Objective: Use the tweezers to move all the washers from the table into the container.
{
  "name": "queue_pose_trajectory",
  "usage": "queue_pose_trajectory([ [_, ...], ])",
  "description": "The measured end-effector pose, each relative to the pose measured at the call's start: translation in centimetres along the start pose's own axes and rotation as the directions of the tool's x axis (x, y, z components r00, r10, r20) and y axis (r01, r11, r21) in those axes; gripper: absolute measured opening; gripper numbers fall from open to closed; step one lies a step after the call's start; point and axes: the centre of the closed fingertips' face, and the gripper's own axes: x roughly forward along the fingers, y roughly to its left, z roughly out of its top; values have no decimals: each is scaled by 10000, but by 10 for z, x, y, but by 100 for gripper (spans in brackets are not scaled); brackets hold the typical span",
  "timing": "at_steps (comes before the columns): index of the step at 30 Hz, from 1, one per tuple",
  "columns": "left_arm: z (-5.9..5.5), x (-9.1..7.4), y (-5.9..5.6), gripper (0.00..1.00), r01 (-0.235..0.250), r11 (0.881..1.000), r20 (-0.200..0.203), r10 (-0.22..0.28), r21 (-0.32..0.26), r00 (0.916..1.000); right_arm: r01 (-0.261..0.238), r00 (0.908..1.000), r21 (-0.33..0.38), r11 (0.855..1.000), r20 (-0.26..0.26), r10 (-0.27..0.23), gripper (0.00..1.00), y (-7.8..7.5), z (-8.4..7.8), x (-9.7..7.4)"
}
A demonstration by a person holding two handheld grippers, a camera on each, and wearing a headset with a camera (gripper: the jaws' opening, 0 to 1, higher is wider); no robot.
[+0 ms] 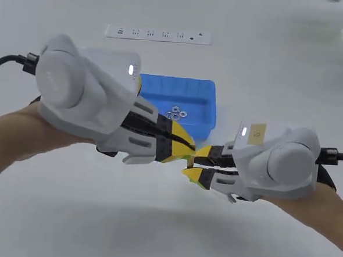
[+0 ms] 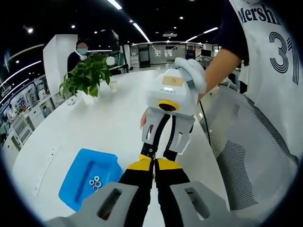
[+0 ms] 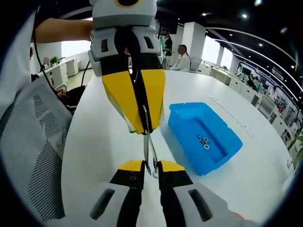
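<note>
Over the white table my left gripper (image 1: 186, 149) and right gripper (image 1: 194, 165) meet tip to tip. Thin metal tweezers (image 3: 147, 144) run from the left gripper (image 3: 140, 128), whose yellow jaws are shut on them, down between the right gripper's (image 3: 150, 169) jaws, which press on their other end. In the left gripper view my left gripper (image 2: 155, 163) faces the right gripper (image 2: 154, 152) head-on. A blue container (image 1: 162, 88) sits just behind the grippers with several washers (image 1: 177, 112) in it. The container (image 3: 218, 128) and its washers (image 3: 203, 141) lie to the right in the right gripper view.
A white power strip (image 1: 158, 34) lies at the far side of the table. A potted plant (image 2: 87, 75) stands at the table's far right corner. A mesh chair (image 2: 246, 156) is by the table edge. Other people (image 3: 182, 56) are in the background.
</note>
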Motion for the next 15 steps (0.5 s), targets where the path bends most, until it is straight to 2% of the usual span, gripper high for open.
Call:
queue_pose_trajectory([
  [11,-10,6,3,5,-104,9997,-78,102,-221,9999,-85,9999,283,9996,-87,88,13,-1,-8,7],
  [15,-11,6,4,5,-146,9996,-29,145,-245,9999,-96,9999,354,9993,-41,97,13,-3,-7,8],
])
